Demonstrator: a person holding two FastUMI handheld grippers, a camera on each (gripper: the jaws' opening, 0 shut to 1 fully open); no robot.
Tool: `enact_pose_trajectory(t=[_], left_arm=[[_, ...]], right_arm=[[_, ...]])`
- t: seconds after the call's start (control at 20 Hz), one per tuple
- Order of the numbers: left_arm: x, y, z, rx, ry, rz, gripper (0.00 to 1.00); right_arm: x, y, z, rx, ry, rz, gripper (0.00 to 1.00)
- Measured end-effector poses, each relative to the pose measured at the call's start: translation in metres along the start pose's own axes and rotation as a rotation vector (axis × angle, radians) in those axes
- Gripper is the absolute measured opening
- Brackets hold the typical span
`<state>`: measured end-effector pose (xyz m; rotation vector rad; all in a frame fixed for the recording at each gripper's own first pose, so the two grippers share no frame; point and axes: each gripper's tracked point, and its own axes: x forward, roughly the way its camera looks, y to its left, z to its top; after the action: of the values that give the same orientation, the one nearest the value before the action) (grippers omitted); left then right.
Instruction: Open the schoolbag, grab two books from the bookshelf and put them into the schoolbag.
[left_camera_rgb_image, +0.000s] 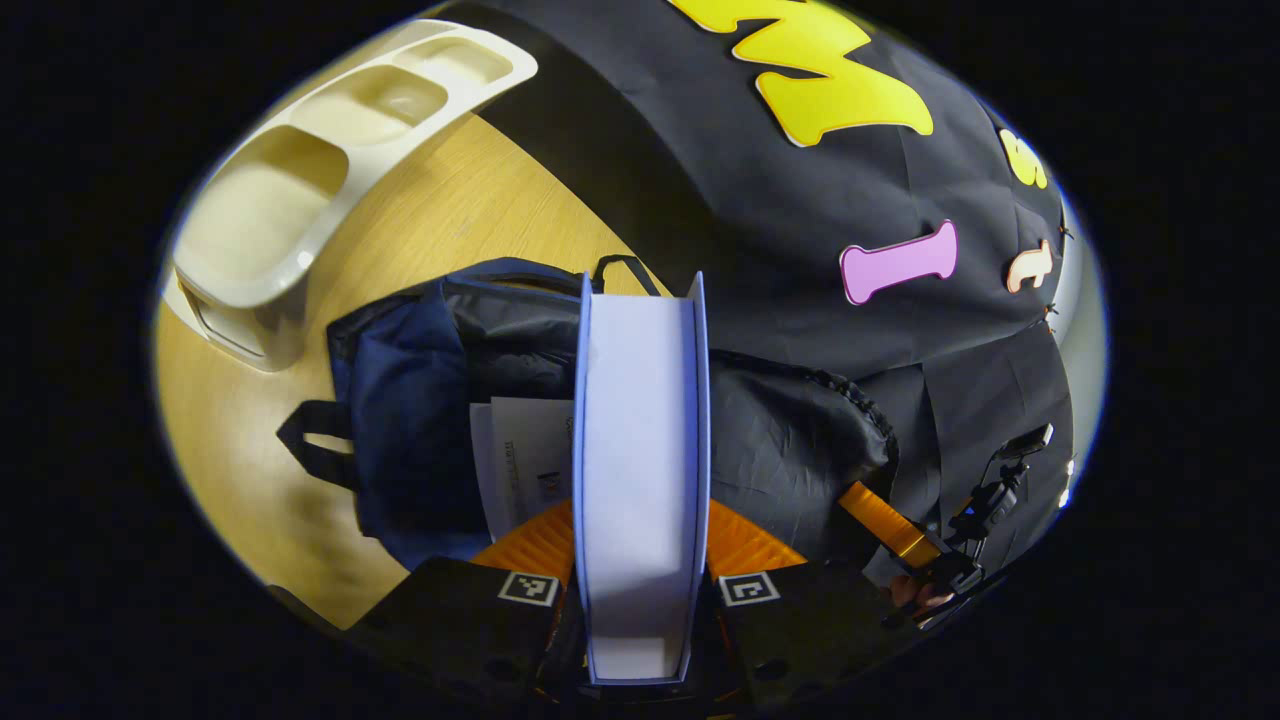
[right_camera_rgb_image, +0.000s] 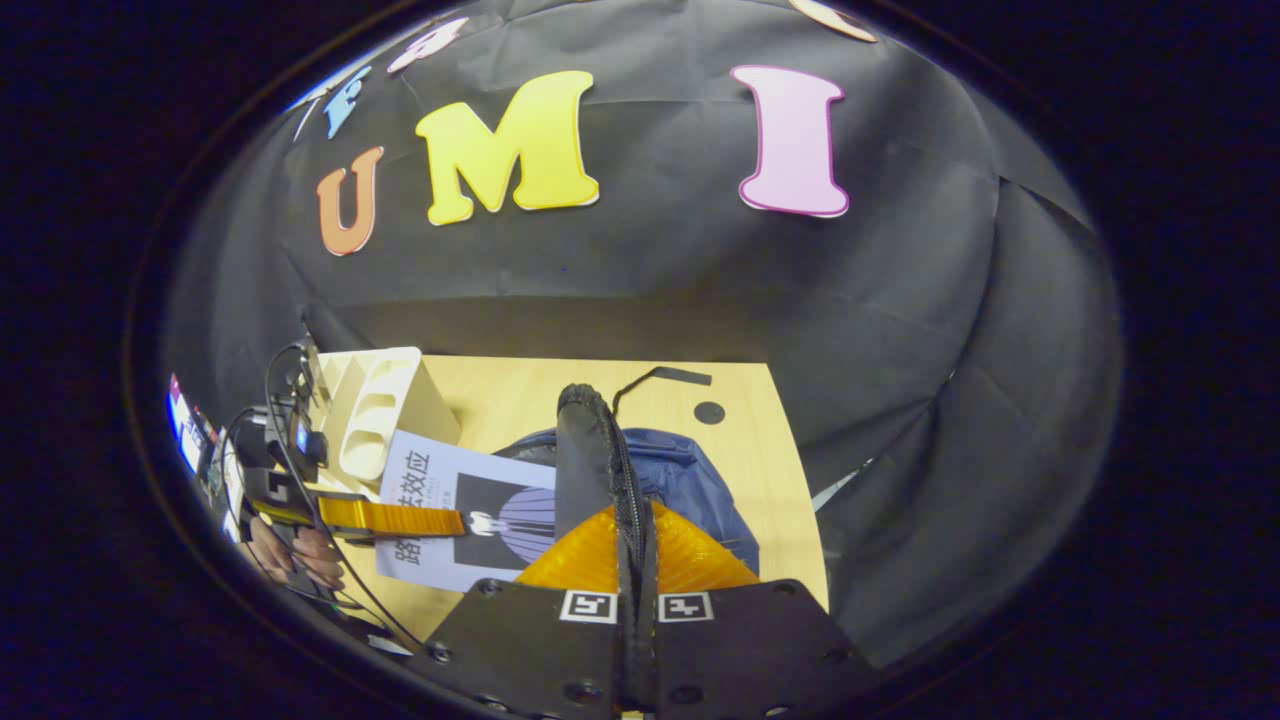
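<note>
My left gripper (left_camera_rgb_image: 642, 535) is shut on a blue-covered book (left_camera_rgb_image: 640, 400), held edge-on with its pale page block facing me. It hangs over the open mouth of the dark blue schoolbag (left_camera_rgb_image: 410, 400), where another book (left_camera_rgb_image: 525, 450) lies inside. In the right gripper view the same held book (right_camera_rgb_image: 440, 490) shows its printed cover, with the left gripper (right_camera_rgb_image: 455, 520) clamped on it. My right gripper (right_camera_rgb_image: 636, 545) is shut on the bag's black zip flap (right_camera_rgb_image: 585, 450) and holds it raised. That gripper (left_camera_rgb_image: 855, 498) also appears at the bag's right edge.
A white bookshelf with open compartments (left_camera_rgb_image: 300, 180) stands on the wooden table (left_camera_rgb_image: 450, 210) beyond the bag, and shows again as the white shelf (right_camera_rgb_image: 375, 420). A hand (right_camera_rgb_image: 295, 555) and cables sit behind the left gripper. Black cloth walls close the table's far side.
</note>
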<state>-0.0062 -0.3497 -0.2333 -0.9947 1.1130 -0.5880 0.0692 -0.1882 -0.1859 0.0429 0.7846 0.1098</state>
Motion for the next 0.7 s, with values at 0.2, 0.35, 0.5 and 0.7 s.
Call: enact_pose_trajectory(t=[0.2, 0.35, 0.5, 0.7], left_arm=[[0.028, -0.002, -0.004, -0.057, -0.002, -0.045, 0.44], [0.046, -0.001, -0.014, -0.103, 0.0, -0.082, 0.44], [0.062, 0.001, -0.019, -0.14, 0.008, -0.135, 0.44], [0.086, 0.009, -0.028, -0.153, 0.024, -0.166, 0.44]], right_arm=[[0.0, 0.001, 0.005, -0.027, 0.004, -0.001, 0.0], [0.001, 0.006, 0.007, -0.045, 0.006, 0.007, 0.0], [0.005, 0.014, 0.008, -0.06, 0.01, 0.013, 0.0], [0.008, 0.019, 0.007, -0.088, 0.01, 0.009, 0.0]])
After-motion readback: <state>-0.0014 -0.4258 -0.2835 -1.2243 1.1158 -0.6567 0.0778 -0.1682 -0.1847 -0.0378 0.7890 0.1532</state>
